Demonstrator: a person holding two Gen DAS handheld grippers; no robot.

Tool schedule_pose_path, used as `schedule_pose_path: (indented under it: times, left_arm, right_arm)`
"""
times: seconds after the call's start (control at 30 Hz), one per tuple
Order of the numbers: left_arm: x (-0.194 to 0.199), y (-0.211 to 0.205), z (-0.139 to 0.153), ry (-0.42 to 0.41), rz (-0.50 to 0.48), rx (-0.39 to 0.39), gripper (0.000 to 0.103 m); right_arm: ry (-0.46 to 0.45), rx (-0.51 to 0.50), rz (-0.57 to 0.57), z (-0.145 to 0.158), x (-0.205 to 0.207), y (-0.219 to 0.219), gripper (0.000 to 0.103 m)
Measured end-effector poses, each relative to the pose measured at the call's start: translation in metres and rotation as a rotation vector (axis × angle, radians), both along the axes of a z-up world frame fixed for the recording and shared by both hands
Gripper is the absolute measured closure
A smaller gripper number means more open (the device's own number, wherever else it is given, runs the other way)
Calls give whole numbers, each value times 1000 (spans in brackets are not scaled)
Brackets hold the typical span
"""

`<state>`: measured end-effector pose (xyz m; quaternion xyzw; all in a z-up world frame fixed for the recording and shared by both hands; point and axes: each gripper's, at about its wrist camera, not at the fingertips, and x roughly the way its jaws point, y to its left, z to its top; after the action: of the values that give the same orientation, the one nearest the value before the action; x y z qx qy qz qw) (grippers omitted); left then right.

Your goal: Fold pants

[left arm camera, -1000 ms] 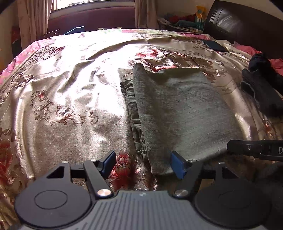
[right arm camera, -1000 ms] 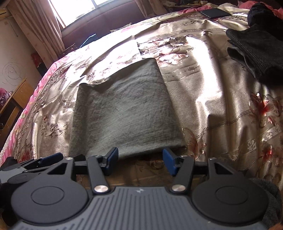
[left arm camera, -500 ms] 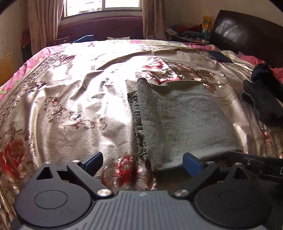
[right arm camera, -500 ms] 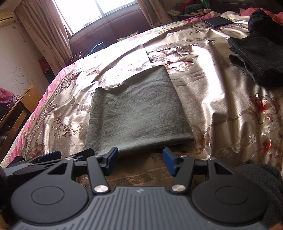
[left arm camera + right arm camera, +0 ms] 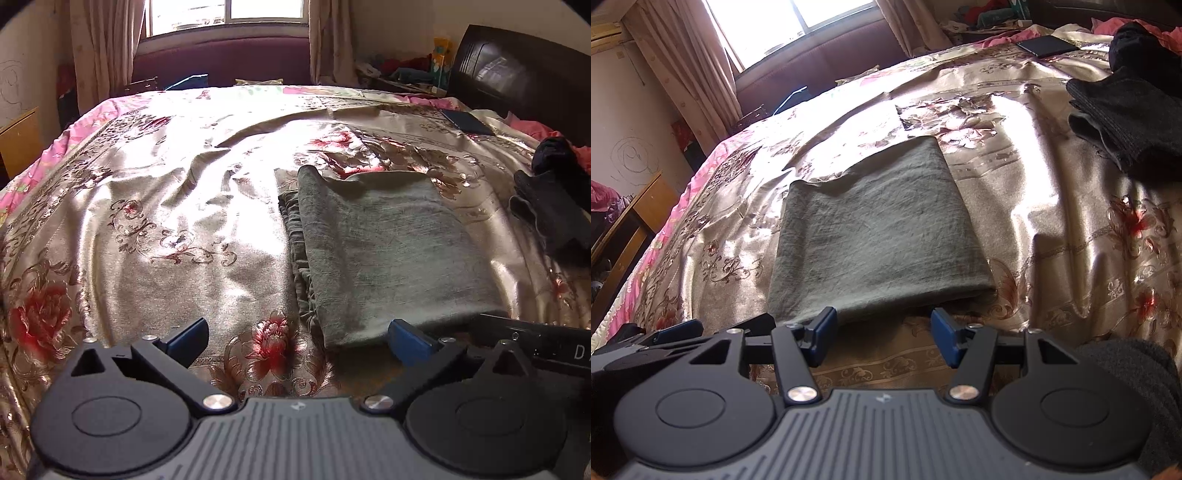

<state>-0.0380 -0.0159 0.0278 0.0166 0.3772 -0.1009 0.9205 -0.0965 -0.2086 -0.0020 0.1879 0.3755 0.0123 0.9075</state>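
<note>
The grey-green pants [image 5: 384, 251] lie folded into a flat rectangle on the floral bedspread [image 5: 166, 221], their elastic waistband bunched along the left edge. They also show in the right wrist view [image 5: 879, 232]. My left gripper [image 5: 297, 341] is open and empty, just short of the pants' near left corner. My right gripper [image 5: 882, 338] is open and empty at the pants' near edge, not touching them. The right gripper's body shows at the right of the left wrist view [image 5: 535, 343].
A pile of dark clothes [image 5: 1126, 122] lies on the bed to the right. A dark phone [image 5: 1047, 45] rests near the dark headboard [image 5: 517, 74]. A window with curtains [image 5: 229, 14] is beyond the bed, and wooden furniture [image 5: 624, 229] stands at its left side.
Both grippers have drawn back and up from the folded pants. The left gripper's jaws have opened wider. The pants have not moved.
</note>
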Motion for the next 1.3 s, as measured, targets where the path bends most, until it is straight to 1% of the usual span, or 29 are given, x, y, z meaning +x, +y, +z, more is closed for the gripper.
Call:
schedule_pose_path:
  times: [0.4, 1.3]
  left_arm:
    - [-4, -3, 1, 7, -2, 16, 0]
    - [-5, -1, 1, 6, 4, 18, 0]
  right_arm:
    - [40, -35, 28, -5, 4, 7, 45]
    - [55, -24, 27, -7, 5, 7, 45]
